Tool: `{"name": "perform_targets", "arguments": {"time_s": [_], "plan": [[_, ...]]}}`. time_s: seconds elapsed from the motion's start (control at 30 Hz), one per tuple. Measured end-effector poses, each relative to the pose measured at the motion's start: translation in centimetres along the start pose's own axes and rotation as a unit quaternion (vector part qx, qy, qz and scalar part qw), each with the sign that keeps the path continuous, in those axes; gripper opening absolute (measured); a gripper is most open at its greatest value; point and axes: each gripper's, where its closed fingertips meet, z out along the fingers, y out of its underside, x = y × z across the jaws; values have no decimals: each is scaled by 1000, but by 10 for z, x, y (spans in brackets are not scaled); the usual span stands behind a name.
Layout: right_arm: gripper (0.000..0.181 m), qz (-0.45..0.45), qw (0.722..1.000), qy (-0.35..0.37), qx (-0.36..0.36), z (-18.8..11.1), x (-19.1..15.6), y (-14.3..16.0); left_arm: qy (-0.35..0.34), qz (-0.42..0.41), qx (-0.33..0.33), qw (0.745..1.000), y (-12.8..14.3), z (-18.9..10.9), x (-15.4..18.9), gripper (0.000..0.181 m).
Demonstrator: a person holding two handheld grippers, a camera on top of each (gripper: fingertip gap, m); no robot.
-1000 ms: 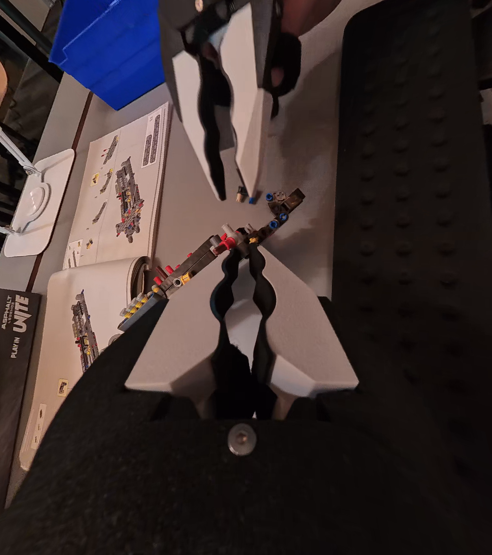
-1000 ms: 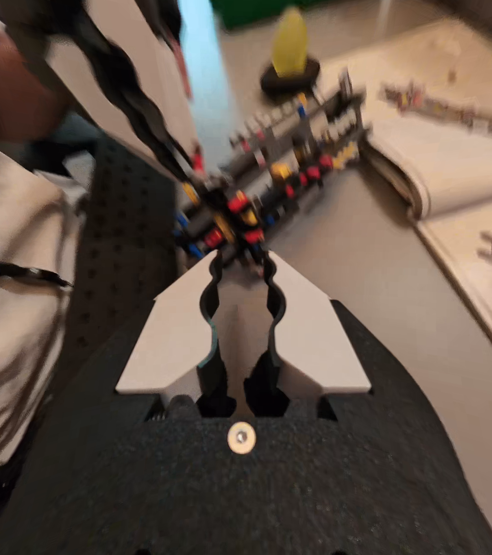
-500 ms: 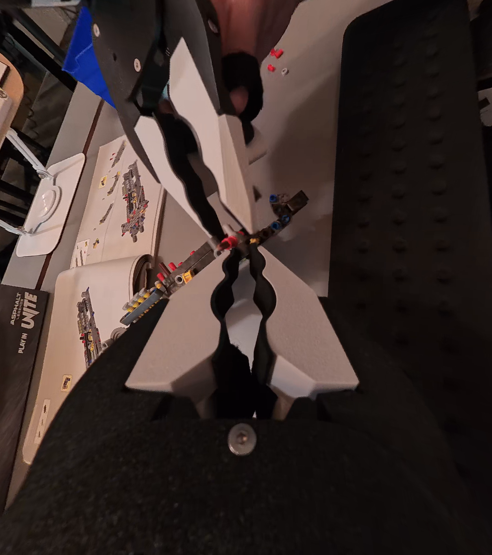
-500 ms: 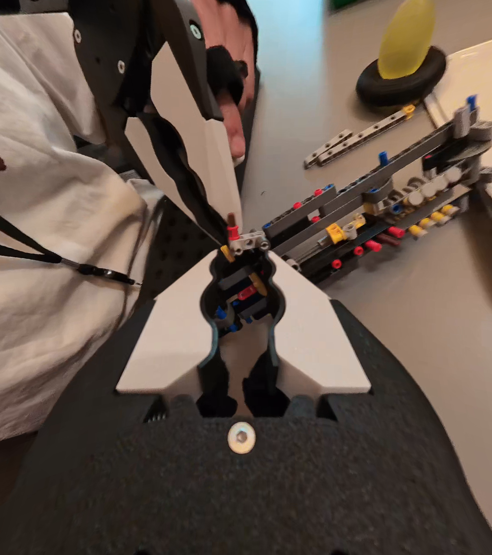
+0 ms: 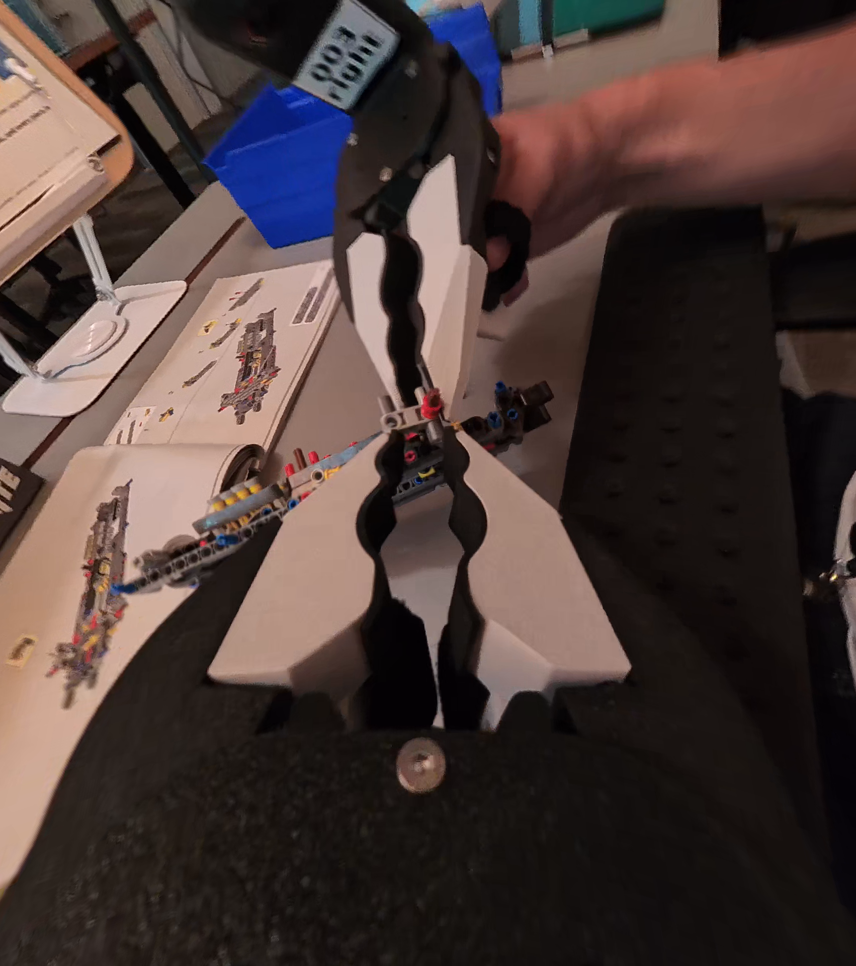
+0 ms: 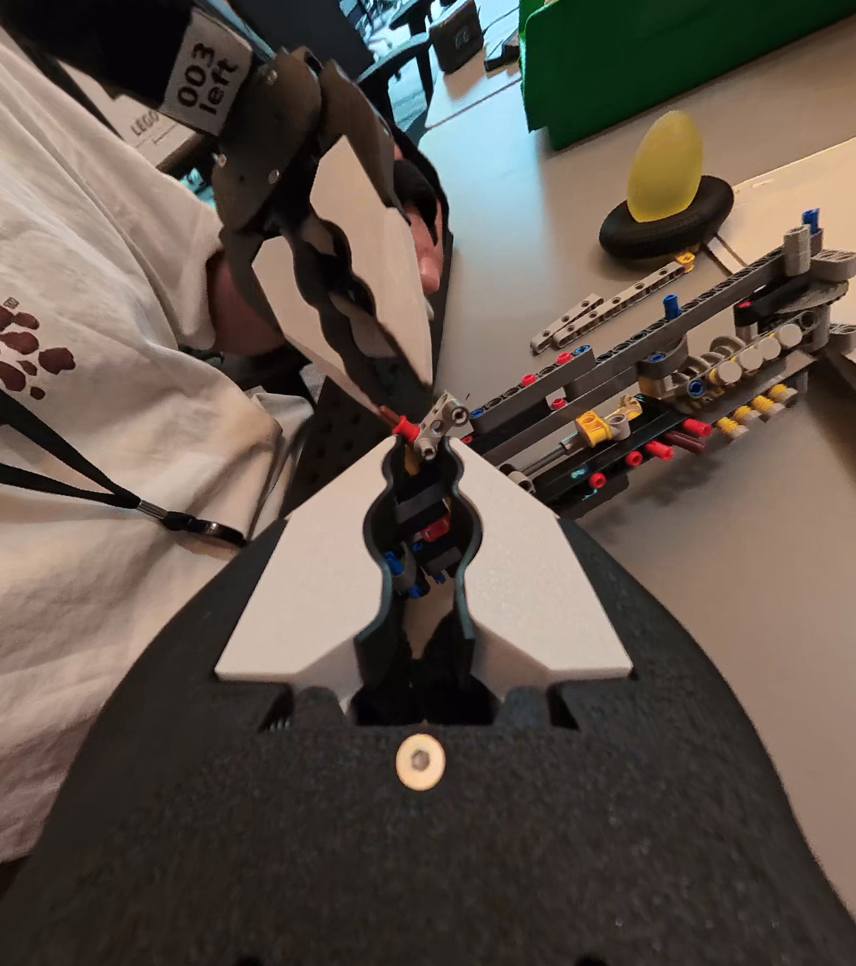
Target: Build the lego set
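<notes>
— Grey table (image 6: 729,601), manual (image 5: 238,360) beyond the left gripper (image 5: 418,444). Where's the model (image 6: 624,407)?
— Pinched between both: right gripper (image 6: 423,444) clamps one end, left grips its middle.
— Finished?
— Hardly; long frame assembled, loose beams (image 6: 614,303) remain.

White wavy-edged fingers (image 5: 515,528); black textured body; silver screw (image 5: 420,766)

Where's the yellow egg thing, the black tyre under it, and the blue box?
yellow egg (image 6: 665,166), right wrist view, middle of its body.
black tyre (image 6: 619,230), right wrist view, left rim.
blue box (image 5: 279,172), left wrist view, front wall.
</notes>
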Motion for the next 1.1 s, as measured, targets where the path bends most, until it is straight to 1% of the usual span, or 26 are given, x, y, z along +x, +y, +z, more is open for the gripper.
{"name": "perform_targets", "arguments": {"time_s": [0.1, 0.17, 0.27, 0.33, 0.4, 0.47, 0.6, 0.67, 0.8, 0.87, 0.93, 1.0, 1.03, 1.1], "plan": [[12, 15, 999, 2, 36, 1, 0, -4, 10, -84, 42, 996, 0, -5, -6, 22], [12, 15, 998, 3, 59, 2, -1, -6, 36, -155, 64, 985, -1, -2, -10, 20], [12, 3, 997, 18, 80, 3, 0, -6, 131, -274, 90, 948, -6, 4, -7, 25], [12, 8, 995, 27, 99, 0, 1, -9, 156, -329, 114, 924, -8, 5, -12, 20], [12, 10, 993, 31, 114, -2, 0, -9, 171, -364, 120, 908, -6, 7, -15, 14], [12, 1, 991, 46, 126, -4, 0, -10, 180, -378, 121, 900, -6, 10, -15, 15], [12, -17, 989, 62, 135, -5, 0, -11, 182, -382, 127, 897, -8, 10, -15, 15], [12, -22, 989, 60, 136, -4, -1, -11, 201, -393, 130, 888, -12, 9, -11, 10], [12, -26, 989, 57, 136, -4, -3, -10, 225, -412, 119, 875, -12, 11, -4, 10], [12, -24, 990, 68, 124, -3, 0, -6, 224, -423, 104, 872, -8, 13, -4, 7], [13, -30, 988, 79, 127, -4, 2, -6, 226, -422, 107, 871, -8, 12, -5, 6], [15, -30, 990, 81, 114, -14, 1, -4, 235, -409, 109, 875, -10, 11, -3, 6], [19, -30, 990, 92, 104, -25, 2, 0, 235, -399, 102, 880, -8, 11, -1, 6], [19, -36, 987, 139, 73, -56, 11, 12, 240, -377, 95, 890, -8, 10, 3, 6]]}}
